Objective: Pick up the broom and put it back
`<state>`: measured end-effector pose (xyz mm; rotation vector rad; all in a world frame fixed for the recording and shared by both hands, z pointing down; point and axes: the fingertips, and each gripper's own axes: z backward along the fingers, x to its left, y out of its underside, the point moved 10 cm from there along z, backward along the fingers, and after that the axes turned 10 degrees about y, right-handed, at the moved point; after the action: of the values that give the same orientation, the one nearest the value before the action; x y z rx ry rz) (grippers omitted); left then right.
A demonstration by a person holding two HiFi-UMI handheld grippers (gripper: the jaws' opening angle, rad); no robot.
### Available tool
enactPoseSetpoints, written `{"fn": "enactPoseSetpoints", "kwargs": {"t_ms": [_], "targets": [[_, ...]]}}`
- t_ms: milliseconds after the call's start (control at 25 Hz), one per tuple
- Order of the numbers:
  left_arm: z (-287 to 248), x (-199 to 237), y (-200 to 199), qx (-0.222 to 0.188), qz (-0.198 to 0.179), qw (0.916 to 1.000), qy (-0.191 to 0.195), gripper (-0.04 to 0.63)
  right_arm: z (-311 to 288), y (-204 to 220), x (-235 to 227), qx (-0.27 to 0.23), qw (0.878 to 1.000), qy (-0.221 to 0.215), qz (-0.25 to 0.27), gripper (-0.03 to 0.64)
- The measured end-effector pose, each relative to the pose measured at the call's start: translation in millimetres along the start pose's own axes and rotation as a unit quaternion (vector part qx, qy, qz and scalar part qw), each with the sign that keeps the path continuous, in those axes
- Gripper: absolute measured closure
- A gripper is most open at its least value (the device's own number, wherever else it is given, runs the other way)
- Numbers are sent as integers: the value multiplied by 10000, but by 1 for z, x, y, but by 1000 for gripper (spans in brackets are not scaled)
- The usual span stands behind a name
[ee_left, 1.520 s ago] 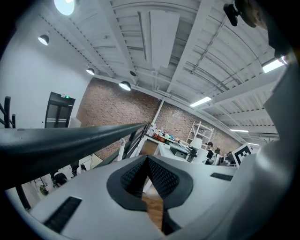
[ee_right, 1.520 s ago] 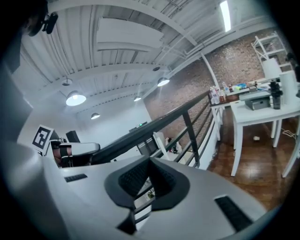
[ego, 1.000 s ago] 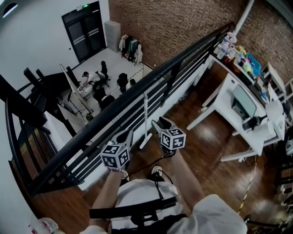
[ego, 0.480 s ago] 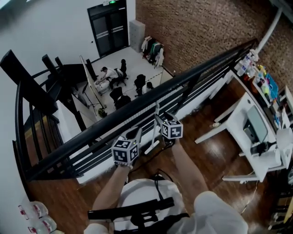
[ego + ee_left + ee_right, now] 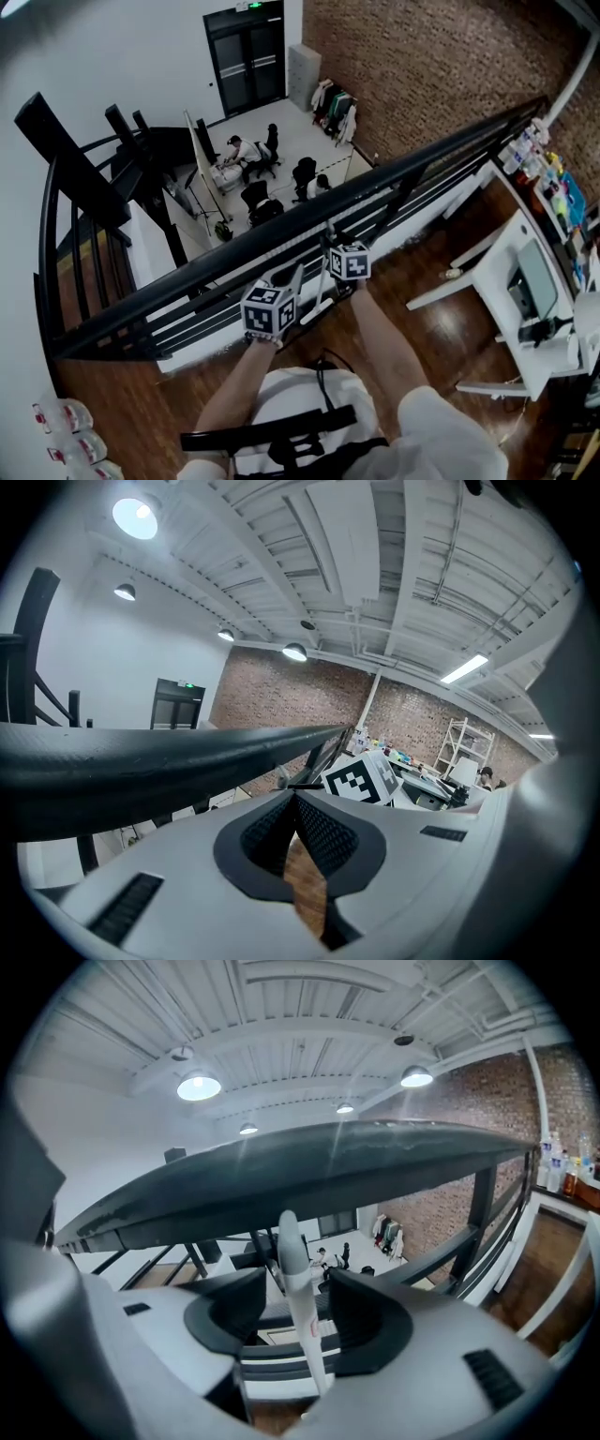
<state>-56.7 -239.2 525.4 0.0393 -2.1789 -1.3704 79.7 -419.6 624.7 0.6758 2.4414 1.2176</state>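
The broom's white handle (image 5: 319, 302) leans upright against the black handrail (image 5: 281, 234). In the right gripper view the handle (image 5: 289, 1241) stands between the two dark pads without either pressing on it. My right gripper (image 5: 334, 242) is open and its jaws have just been opening around the handle, close under the rail (image 5: 309, 1162). My left gripper (image 5: 294, 278) hovers beside it to the left, below the rail (image 5: 141, 757). Its pads meet at the tips and hold nothing; only wooden floor shows below them.
The railing guards a mezzanine edge, with a lower floor and seated people (image 5: 253, 169) far below. A black staircase (image 5: 84, 187) descends at the left. A white desk (image 5: 525, 281) and a shelf of bottles (image 5: 553, 178) stand to the right. Plastic bottles (image 5: 66, 422) lie at lower left.
Both grippers have moved forward to the railing. The right one has come around the broom handle and its jaws stand wider; the left has drawn in beside it.
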Motion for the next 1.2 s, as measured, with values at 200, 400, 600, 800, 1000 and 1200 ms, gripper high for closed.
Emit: {"fn": "enactPoseSetpoints", "kwargs": {"t_ms": [200, 400, 600, 800, 1000, 1200], "targets": [[-2, 0, 1, -66, 65, 9999, -82, 607, -10, -1, -1, 55, 10000, -23, 54, 409], [1, 4, 9, -49, 181, 9997, -134, 607, -12, 2, 1, -23, 10000, 4, 62, 458], [5, 8, 16, 38, 260, 9996, -65, 607, 1, 8, 6, -111, 9993, 121, 341, 486], [6, 6, 16, 128, 270, 9995, 127, 607, 30, 29, 2, -192, 9989, 256, 349, 491], [10, 5, 8, 190, 175, 9985, 478, 607, 84, 25, -2, -604, 9967, 501, 201, 492], [12, -5, 0, 292, 12, 9966, 764, 607, 146, 2, -4, -1061, 9923, 620, 155, 492]]}}
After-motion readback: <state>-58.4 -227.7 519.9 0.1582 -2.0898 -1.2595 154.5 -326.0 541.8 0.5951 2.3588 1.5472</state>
